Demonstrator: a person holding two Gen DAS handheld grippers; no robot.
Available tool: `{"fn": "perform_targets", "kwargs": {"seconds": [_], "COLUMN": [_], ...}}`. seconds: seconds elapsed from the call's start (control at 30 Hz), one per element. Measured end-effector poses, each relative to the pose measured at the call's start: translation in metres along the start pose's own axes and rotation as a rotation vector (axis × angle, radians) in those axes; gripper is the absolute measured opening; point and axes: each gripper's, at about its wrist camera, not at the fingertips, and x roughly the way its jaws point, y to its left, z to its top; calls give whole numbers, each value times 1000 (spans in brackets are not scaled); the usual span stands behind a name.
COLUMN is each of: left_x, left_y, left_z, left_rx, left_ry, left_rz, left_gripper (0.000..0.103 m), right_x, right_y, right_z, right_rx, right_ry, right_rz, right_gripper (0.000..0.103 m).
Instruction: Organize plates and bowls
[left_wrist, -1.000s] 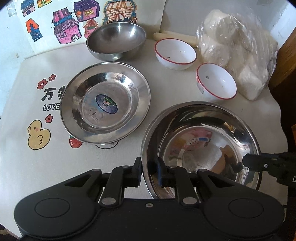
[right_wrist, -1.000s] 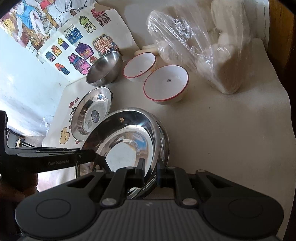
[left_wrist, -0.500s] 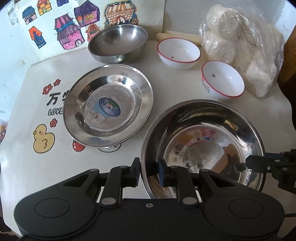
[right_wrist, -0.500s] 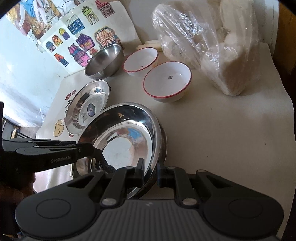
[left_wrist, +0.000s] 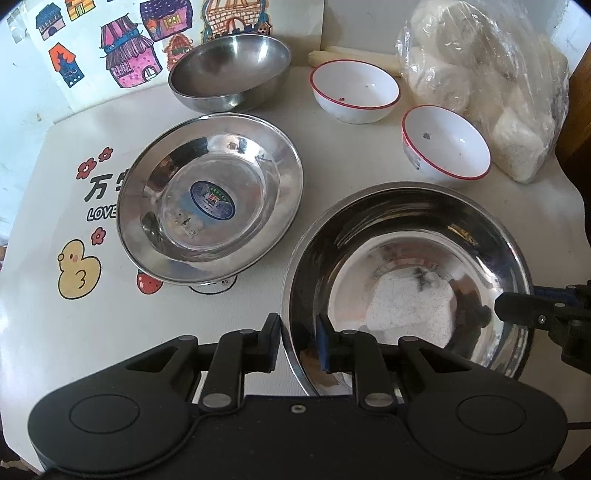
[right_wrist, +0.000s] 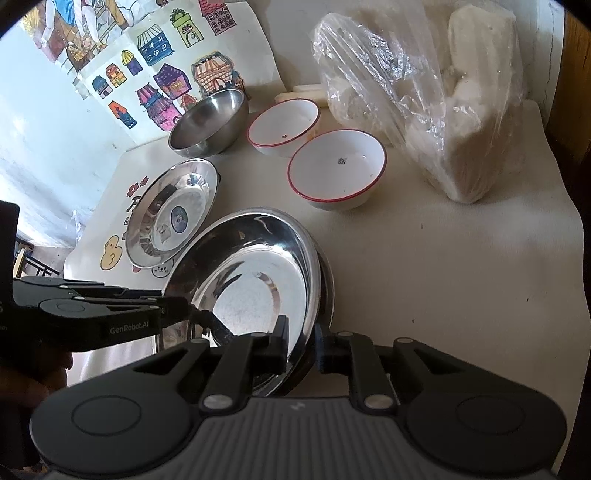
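Note:
A large steel plate (left_wrist: 406, 258) lies at the front right of the table. My left gripper (left_wrist: 297, 334) straddles its near-left rim, jaws slightly apart, and the pads do not press on the metal. In the right wrist view the same plate (right_wrist: 251, 280) has my right gripper (right_wrist: 301, 338) astride its near rim. Those jaws are opening, with a thin gap on each side of the rim. A smaller steel plate (left_wrist: 210, 195) with a blue sticker lies to the left. Behind stand a steel bowl (left_wrist: 229, 74) and two red-rimmed white bowls (left_wrist: 354, 92) (left_wrist: 447, 147).
A clear plastic bag of white lumps (left_wrist: 487, 81) fills the back right corner. A sheet of drawn houses (left_wrist: 122, 51) leans on the wall behind the steel bowl. The table's white cloth (right_wrist: 461, 277) lies bare right of the large plate. The table edge runs along the left.
Both pairs of jaws have widened a little around the large plate's rim. The plate sits flatter than a second ago. Neither hand has shifted much.

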Motion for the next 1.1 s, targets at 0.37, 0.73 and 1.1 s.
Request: {"fn": "perform_targets", "kwargs": {"seconds": [0.37, 0.73, 1.1], "left_x": [-8, -45, -60], "left_y": [7, 36, 75], "left_z": [-3, -2, -8], "left_rx": [26, -22, -37], "left_ry": [-23, -128, -168], "left_rz": [-43, -71, -61], "left_gripper": [36, 90, 102], "right_x": [-3, -25, -31], "right_y": [1, 13, 38], "right_z": [1, 0, 3], "right_rx": [13, 38, 47], "right_ry": [-13, -86, -129], "right_rz": [-47, -62, -94], "right_gripper": [28, 85, 103]}}
